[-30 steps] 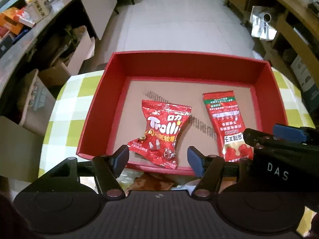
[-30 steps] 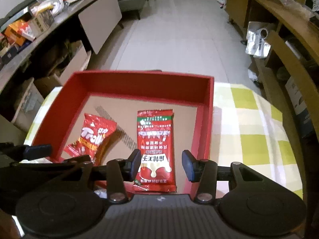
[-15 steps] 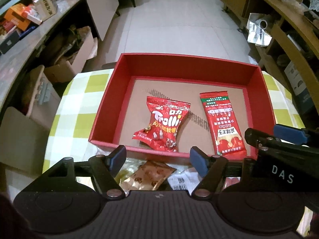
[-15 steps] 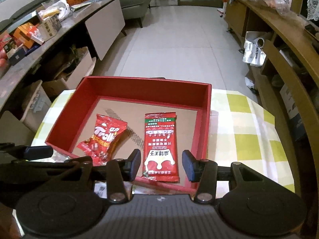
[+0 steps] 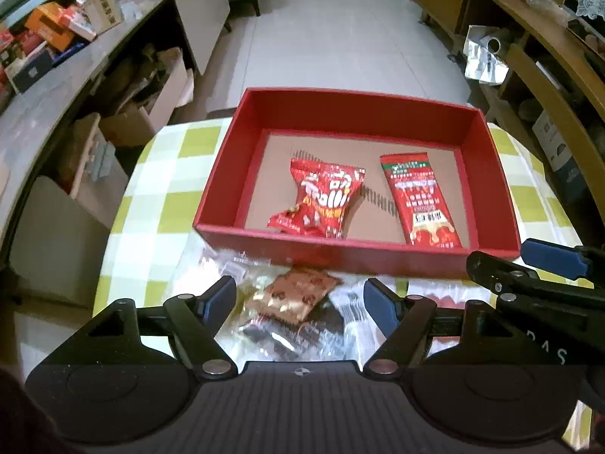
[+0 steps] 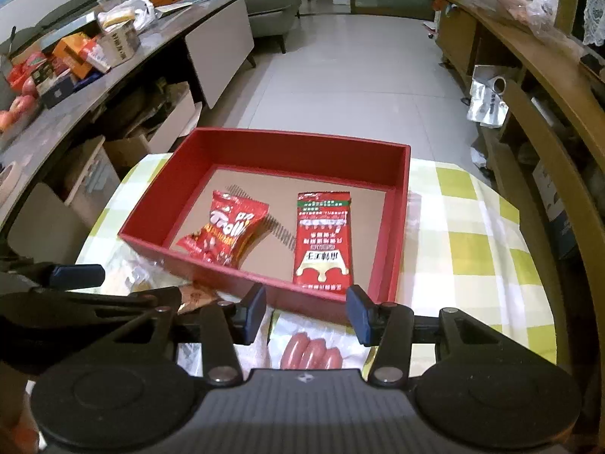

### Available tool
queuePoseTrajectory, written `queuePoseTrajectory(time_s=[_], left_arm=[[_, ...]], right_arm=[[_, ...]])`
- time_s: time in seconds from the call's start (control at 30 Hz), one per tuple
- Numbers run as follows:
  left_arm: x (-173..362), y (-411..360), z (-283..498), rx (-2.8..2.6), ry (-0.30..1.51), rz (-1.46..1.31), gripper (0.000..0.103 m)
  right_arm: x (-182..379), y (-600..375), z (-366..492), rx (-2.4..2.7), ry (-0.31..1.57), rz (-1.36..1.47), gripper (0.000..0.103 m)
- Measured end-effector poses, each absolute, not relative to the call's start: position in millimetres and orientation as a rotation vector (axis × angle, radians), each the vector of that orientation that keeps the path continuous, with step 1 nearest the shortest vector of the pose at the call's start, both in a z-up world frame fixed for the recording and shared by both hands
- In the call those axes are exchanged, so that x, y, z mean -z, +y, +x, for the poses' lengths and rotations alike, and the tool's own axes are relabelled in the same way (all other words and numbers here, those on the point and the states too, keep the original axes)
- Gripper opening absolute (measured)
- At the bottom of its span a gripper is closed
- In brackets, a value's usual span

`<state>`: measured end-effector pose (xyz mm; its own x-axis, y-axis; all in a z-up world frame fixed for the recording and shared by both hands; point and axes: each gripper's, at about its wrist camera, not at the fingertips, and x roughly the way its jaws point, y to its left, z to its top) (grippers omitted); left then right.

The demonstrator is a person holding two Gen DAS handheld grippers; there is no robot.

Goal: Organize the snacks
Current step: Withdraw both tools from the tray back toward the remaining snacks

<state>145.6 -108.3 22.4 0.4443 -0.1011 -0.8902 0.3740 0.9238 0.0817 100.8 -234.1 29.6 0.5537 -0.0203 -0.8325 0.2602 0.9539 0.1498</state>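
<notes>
Both tongs, left [image 5: 300, 299] and right [image 6: 306, 314], have drawn back from the red box [image 5: 340, 255], spread and empty; next, pick the brown packet [image 5: 291, 295].

Two matte black handheld grippers with blue finger pads

The left gripper [image 5: 300, 297] has angular black linkage arms with triangular cut-outs, silver pivot screws, round embossed discs and a ribbed grey centre plate with a small cross mark. The right gripper [image 6: 306, 314] matches it; white letters run along its side in the left view.
</notes>
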Motion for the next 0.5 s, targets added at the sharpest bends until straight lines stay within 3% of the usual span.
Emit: queuePoseTrajectory(time_s=[0.5], left_arm=[[-9.3,-82.0,124.9,0.307,1.120,0.310,0.082]], right_arm=[[-13.7,-207.8,77.3,0.084,1.043,0.261,0.058]])
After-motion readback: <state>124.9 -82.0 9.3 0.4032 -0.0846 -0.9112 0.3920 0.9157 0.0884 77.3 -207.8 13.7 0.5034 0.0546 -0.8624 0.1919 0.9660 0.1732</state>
